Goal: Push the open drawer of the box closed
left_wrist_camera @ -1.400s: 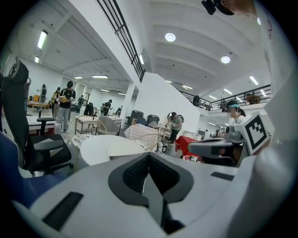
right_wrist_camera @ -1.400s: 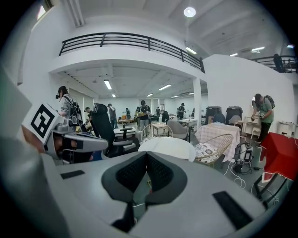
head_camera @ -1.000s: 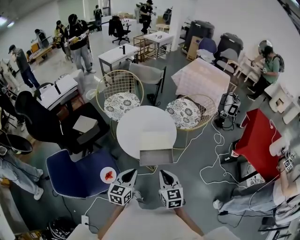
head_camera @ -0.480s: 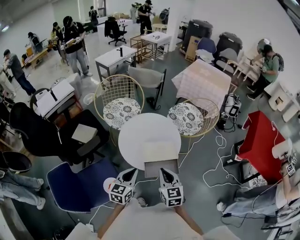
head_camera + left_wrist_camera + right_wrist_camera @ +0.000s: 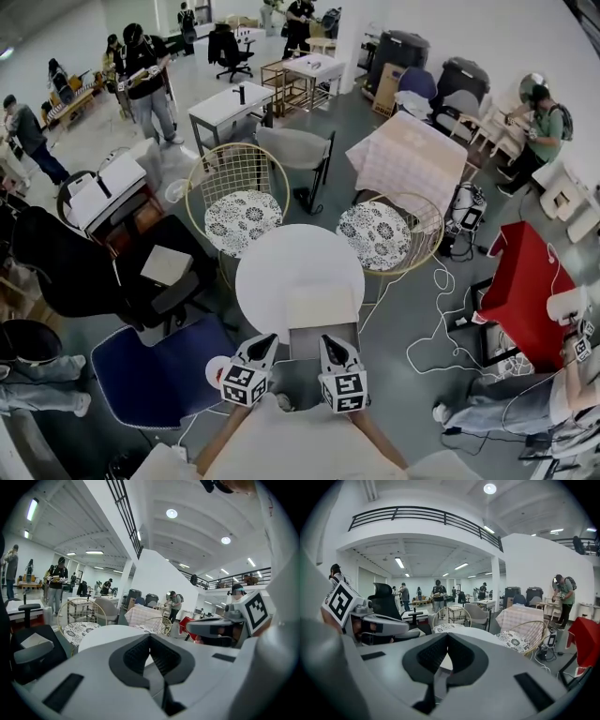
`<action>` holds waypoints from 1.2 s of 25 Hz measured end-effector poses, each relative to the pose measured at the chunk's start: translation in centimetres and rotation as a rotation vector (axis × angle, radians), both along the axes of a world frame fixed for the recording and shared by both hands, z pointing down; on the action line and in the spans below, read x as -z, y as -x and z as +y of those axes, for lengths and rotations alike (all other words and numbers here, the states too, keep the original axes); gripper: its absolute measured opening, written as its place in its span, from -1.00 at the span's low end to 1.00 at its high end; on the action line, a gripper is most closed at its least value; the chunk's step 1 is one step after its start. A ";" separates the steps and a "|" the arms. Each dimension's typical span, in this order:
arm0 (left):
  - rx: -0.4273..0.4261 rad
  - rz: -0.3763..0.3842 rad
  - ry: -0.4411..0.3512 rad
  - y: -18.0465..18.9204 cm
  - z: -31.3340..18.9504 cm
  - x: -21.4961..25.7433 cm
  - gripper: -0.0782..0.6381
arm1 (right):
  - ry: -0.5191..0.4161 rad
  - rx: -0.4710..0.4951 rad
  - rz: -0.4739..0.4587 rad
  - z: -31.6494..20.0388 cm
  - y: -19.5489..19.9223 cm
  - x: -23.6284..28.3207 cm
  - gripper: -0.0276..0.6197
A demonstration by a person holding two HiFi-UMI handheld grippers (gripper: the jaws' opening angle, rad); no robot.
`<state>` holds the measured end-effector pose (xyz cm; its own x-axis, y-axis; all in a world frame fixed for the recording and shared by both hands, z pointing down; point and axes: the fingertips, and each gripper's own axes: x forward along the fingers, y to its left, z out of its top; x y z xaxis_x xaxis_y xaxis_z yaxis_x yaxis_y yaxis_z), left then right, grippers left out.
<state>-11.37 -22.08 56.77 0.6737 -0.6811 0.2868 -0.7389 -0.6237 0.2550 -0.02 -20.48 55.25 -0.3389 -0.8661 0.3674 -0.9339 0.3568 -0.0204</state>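
A pale box (image 5: 321, 305) sits at the near edge of a round white table (image 5: 281, 267). Its grey drawer (image 5: 322, 339) stands pulled out toward me. In the head view both grippers are held low in front of me, pointing at the table. My left gripper (image 5: 263, 341) is just left of the drawer's front, apart from it. My right gripper (image 5: 330, 343) has its tip at the drawer's front edge; I cannot tell if it touches. Both are shut with nothing held, as the left gripper (image 5: 150, 637) and right gripper (image 5: 447, 635) also show in their own views.
Two wire chairs with patterned cushions (image 5: 237, 211) (image 5: 380, 232) stand behind the table. A blue chair (image 5: 155, 361) is at my left, a black office chair (image 5: 84, 262) beyond it. Cables (image 5: 441, 309) trail over the floor on the right, near a red table (image 5: 520, 281). Several people stand around the room.
The table and box have come nearer in the head view, so the drawer front now lies right at the gripper tips. Both grippers have stayed shut.
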 end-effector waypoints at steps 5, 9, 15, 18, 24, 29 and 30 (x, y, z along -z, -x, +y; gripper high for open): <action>0.056 0.003 0.006 -1.1 -0.6 0.1 -0.75 | -0.011 0.054 0.005 -1.5 -1.3 0.7 -0.87; 0.075 0.006 0.012 -2.6 -0.7 0.1 -0.75 | -0.019 0.071 0.008 -2.1 -2.7 1.1 -0.87; 0.088 -0.002 0.017 -4.2 -0.2 0.1 -0.75 | -0.010 0.077 0.006 -1.9 -4.7 0.9 -0.87; 0.097 -0.006 0.022 -4.6 0.4 0.1 -0.75 | 0.003 0.088 0.001 -1.2 -5.0 0.6 -0.87; 0.110 -0.010 0.047 -4.8 1.7 -1.1 -0.75 | 0.053 0.109 0.007 0.4 -5.1 -1.6 -0.87; 0.102 -0.018 0.108 -5.1 3.9 -2.7 -0.75 | 0.127 0.117 0.013 2.7 -5.3 -3.9 -0.87; 0.101 -0.020 0.121 -5.1 4.4 -3.1 -0.75 | 0.141 0.118 0.014 3.2 -5.3 -4.4 -0.87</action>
<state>-6.28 -17.66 59.87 0.5970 -0.7046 0.3835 -0.8020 -0.5118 0.3080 5.32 -17.32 59.61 -0.4286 -0.7603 0.4881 -0.8865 0.4580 -0.0651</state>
